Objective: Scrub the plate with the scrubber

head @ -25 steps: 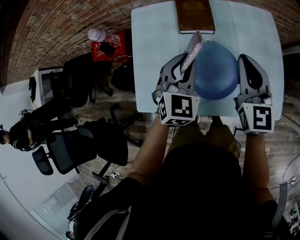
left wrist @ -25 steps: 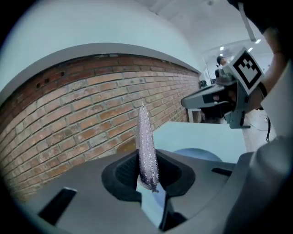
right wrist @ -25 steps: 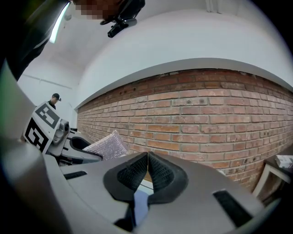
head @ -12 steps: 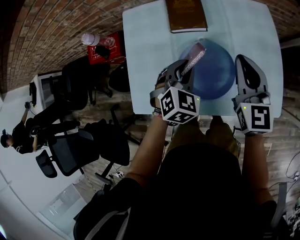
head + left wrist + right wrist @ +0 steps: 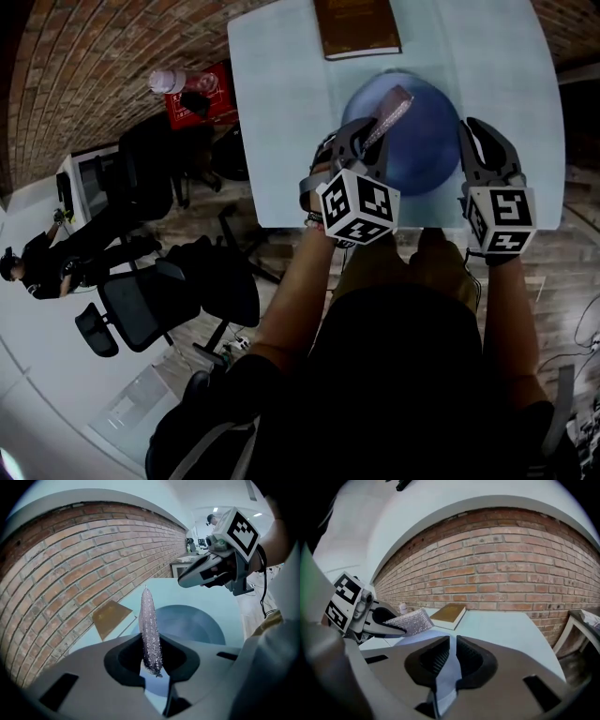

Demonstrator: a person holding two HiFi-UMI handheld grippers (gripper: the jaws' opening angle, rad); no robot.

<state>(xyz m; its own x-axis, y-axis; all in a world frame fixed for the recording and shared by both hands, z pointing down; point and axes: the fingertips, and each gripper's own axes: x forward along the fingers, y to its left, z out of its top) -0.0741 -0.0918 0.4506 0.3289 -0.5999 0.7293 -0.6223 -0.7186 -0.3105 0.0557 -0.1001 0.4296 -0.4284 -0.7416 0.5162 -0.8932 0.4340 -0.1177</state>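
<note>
left gripper (image 5: 364, 142): clenched on scrubber (image 5: 388, 112), above plate (image 5: 422, 141)
right gripper (image 5: 472, 137): pinching plate's right rim
scrubber: likely soft, light; grip low
plate: stiff, probably slippery; hold rim

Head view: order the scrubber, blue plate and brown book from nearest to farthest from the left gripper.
1. The scrubber: clamped in the tongs of the left gripper.
2. The blue plate: on the table just ahead and to the right, its right rim in the tongs of the right gripper.
3. The brown book: at the table's far edge, beyond the plate.
</note>
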